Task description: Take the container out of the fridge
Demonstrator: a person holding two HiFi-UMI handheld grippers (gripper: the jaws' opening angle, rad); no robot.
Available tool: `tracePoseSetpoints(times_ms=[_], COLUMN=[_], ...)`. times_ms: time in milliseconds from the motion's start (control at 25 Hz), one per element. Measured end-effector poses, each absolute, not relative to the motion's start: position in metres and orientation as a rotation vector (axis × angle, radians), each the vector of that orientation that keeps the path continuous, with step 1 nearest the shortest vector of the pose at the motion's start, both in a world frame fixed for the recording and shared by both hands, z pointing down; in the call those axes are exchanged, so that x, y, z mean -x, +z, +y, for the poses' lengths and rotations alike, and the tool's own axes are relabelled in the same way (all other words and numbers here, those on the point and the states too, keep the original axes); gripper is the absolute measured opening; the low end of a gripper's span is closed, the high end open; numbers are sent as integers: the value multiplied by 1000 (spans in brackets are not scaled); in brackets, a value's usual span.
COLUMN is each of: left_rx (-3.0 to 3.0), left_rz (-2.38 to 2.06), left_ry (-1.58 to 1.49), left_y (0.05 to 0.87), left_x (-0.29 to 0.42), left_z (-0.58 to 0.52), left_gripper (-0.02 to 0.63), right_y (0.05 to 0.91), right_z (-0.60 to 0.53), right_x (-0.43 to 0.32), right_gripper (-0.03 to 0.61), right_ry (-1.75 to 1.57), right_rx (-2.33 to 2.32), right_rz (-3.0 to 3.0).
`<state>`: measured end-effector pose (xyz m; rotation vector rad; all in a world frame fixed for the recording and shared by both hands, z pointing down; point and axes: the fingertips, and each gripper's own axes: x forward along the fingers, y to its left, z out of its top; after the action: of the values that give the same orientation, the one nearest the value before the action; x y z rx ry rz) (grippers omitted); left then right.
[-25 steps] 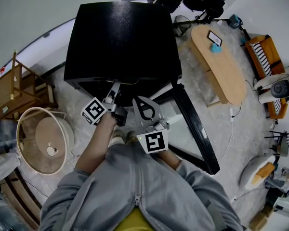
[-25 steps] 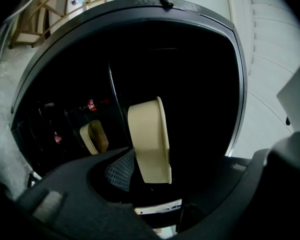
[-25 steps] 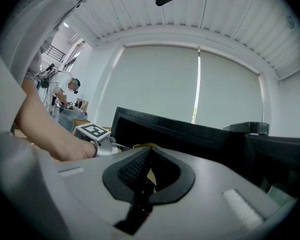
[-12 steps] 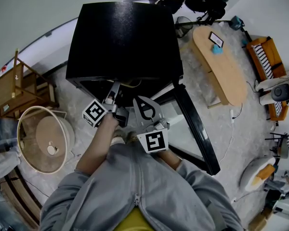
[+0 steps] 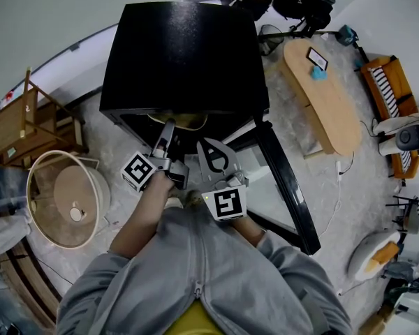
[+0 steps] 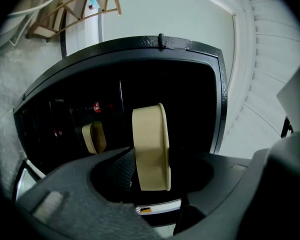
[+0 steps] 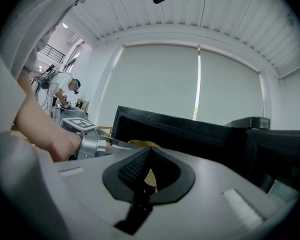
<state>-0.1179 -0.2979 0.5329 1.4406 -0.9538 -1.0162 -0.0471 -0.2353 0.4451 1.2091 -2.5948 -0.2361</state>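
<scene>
Beige container (image 6: 150,146) edge-on in left claw (image 6: 155,178), long axis vertical in view.

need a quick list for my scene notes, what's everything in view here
fridge: 1, black, centre of the head view, door swung open at its right
container: 1, beige, at the fridge's opening, held
table: 1, light wood, oval, right of the fridge
wooden rack: 1, brown, far left
round object: 1, cream, on the floor left of the person; kind unclear
left gripper: 1, grey, shut on the container
right gripper: 1, grey, shut, empty, beside the left one
person: 1, grey zip top, bottom of the head view
</scene>
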Motion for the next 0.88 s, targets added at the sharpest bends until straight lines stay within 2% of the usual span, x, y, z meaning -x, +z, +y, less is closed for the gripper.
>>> tracePoseSetpoints(times_ms=[520, 880], left_rx=[-1430, -1485], left_rz=[-1012, -1144], left_ry=[-1074, -987], left_y=[511, 519], left_x=[131, 144], left_z=[-231, -189], left_gripper=[212, 212], right_y=[437, 441], right_z=[-222, -208], right_x=[36, 39], right_gripper=[-3, -3], right_ry=[-248, -243], right_rx=[-1245, -1208], right_rz=[-2605, -2636])
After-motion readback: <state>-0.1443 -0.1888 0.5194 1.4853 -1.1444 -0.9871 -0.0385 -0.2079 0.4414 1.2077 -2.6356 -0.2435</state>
